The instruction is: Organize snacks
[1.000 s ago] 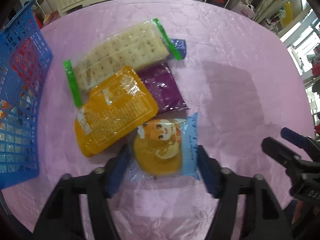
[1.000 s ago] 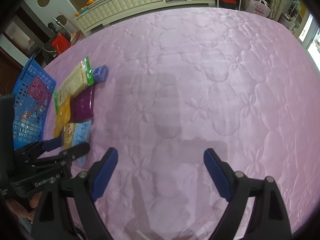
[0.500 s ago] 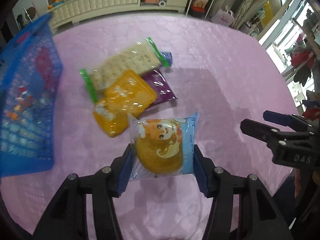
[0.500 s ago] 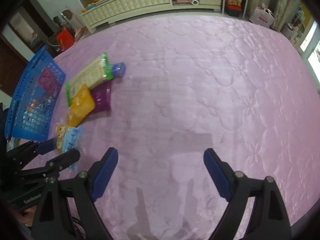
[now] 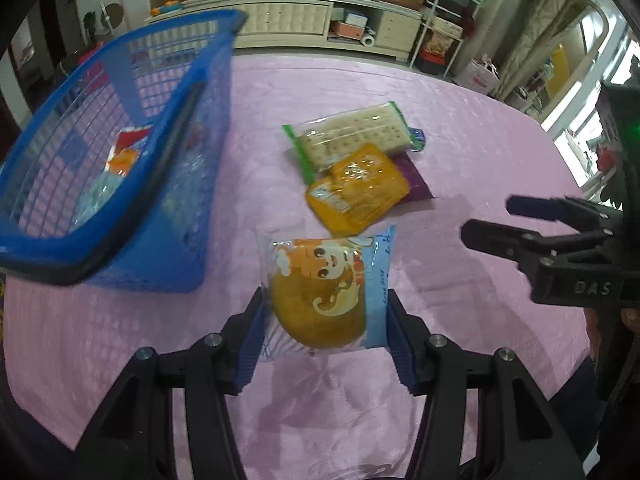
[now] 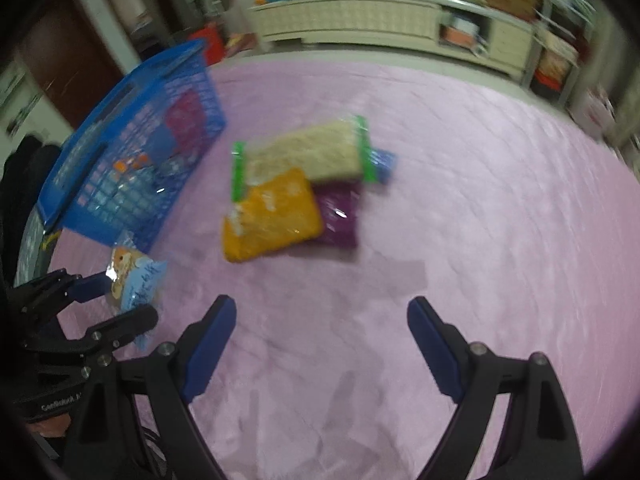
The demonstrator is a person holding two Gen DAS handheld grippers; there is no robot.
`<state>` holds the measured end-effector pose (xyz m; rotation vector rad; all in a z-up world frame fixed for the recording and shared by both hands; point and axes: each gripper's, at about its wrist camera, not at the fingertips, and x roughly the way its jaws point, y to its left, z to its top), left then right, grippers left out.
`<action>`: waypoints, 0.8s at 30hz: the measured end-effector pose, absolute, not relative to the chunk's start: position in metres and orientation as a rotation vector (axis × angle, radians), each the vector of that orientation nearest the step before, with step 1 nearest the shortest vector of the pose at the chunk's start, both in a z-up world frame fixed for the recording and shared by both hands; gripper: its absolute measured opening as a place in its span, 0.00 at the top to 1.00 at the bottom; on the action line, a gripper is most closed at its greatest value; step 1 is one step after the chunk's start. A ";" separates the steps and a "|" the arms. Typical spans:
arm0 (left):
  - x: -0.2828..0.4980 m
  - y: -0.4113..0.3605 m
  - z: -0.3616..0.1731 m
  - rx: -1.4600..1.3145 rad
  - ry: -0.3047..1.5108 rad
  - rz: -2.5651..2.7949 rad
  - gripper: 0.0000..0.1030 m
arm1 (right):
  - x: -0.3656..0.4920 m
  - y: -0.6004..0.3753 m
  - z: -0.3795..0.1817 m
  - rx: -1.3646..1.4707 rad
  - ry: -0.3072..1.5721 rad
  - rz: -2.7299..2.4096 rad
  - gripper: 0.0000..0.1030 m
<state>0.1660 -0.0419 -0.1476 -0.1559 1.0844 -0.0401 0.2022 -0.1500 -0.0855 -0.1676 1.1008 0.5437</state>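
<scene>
Pink quilted tablecloth (image 5: 460, 92) spreads under us — our left gripper (image 5: 324, 320) clamps the clear-wrapped round cake packet (image 5: 326, 294), lifted for the blue plastic mesh basket (image 5: 120, 216) at left; our right gripper (image 6: 322, 344) gapes empty.

My right gripper (image 6: 320, 344) hangs with jaws wide and nothing between them over the pink cloth (image 6: 480, 220). Ahead lie the cracker pack (image 6: 308, 156), orange packet (image 6: 272, 216) and purple packet (image 6: 340, 216) — overlapping. Far left, the left gripper (image 6: 116, 300) clamps a bun packet (image 6: 134, 274) beside the blue basket (image 6: 132, 152).
</scene>
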 end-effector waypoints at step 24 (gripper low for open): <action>0.151 -0.014 -0.167 -0.195 1.104 0.053 0.49 | 0.237 -0.033 -0.144 -0.631 1.077 0.755 0.11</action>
